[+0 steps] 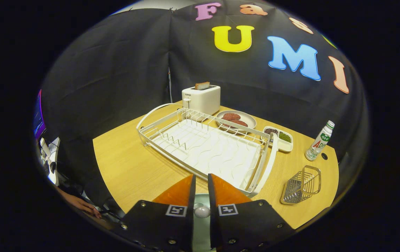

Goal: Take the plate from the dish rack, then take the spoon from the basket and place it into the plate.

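Noting, on the left, a white wire dish rack [203, 150] standing empty on the light wooden table [123, 164]. Hovering just in front of it with the black-bodied, orange-fingered gripper [201, 176], fingers standing a narrow slit apart, almost closed. Glimpsing through that slit a pale green plate [200, 234] directly beneath, and the small rounded silvery bowl of a spoon [201, 211] sitting low in the gap; not managing to tell whether both fingers are pressing on it. Noting further right a silver wire basket [301, 185], tipped on its side and empty. Judging the risks: opening too high or off-centre and sending the spoon bouncing off the plate's rim onto the table; dipping too low and nudging the plate itself.
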`<state>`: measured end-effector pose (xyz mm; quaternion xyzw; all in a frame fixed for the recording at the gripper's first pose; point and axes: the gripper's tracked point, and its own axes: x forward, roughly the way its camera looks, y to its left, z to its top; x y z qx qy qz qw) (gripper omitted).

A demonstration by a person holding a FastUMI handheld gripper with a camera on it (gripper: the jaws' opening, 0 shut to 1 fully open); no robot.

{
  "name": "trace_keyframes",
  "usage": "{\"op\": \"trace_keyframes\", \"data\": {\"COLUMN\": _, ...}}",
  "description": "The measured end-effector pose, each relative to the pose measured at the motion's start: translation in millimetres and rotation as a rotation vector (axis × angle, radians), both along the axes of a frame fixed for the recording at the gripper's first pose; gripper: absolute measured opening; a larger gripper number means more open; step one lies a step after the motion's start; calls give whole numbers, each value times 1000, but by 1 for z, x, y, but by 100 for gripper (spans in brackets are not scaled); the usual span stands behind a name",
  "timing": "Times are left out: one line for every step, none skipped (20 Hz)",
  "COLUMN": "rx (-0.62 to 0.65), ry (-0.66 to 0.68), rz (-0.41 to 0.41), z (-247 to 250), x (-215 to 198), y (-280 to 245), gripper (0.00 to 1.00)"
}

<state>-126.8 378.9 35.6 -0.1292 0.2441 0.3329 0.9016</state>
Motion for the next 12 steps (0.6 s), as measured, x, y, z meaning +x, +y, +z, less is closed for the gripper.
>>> {"op": "trace_keyframes", "data": {"rx": -1, "ry": 3, "rz": -10, "z": -2, "x": -1, "y": -6, "gripper": 24}}
{"op": "trace_keyframes", "data": {"rx": 4, "ry": 5, "rz": -23, "z": -3, "x": -1, "y": -12, "gripper": 25}}
{"op": "trace_keyframes", "data": {"rx": 15, "ry": 6, "rz": -37, "z": -3, "x": -1, "y": -16, "gripper": 25}}
{"op": "trace_keyframes", "data": {"rx": 24, "ry": 2, "rz": -58, "z": 0, "x": 0, "y": -23, "gripper": 25}}
{"op": "trace_keyframes", "data": {"rx": 38, "ry": -4, "rz": -76, "z": 6, "x": 0, "y": -30, "gripper": 25}}
{"op": "trace_keyframes", "data": {"rx": 55, "ry": -22, "rz": -97, "z": 14, "x": 1, "y": -36, "gripper": 32}}
{"op": "trace_keyframes", "data": {"rx": 74, "ry": -47, "rz": -120, "z": 26, "x": 2, "y": -46, "gripper": 34}}
{"op": "trace_keyframes", "data": {"rx": 92, "ry": -76, "rz": -151, "z": 41, "x": 5, "y": -58, "gripper": 34}}
{"op": "trace_keyframes", "data": {"rx": 111, "ry": -108, "rz": -190, "z": 56, "x": 8, "y": -73, "gripper": 34}}
{"op": "trace_keyframes", "data": {"rx": 135, "ry": -144, "rz": -230, "z": 74, "x": 11, "y": -88, "gripper": 34}}
{"op": "trace_keyframes", "data": {"rx": 160, "ry": -180, "rz": -268, "z": 94, "x": 16, "y": -103, "gripper": 34}}
{"op": "trace_keyframes", "data": {"rx": 176, "ry": -217, "rz": -314, "z": 112, "x": 20, "y": -120, "gripper": 34}}
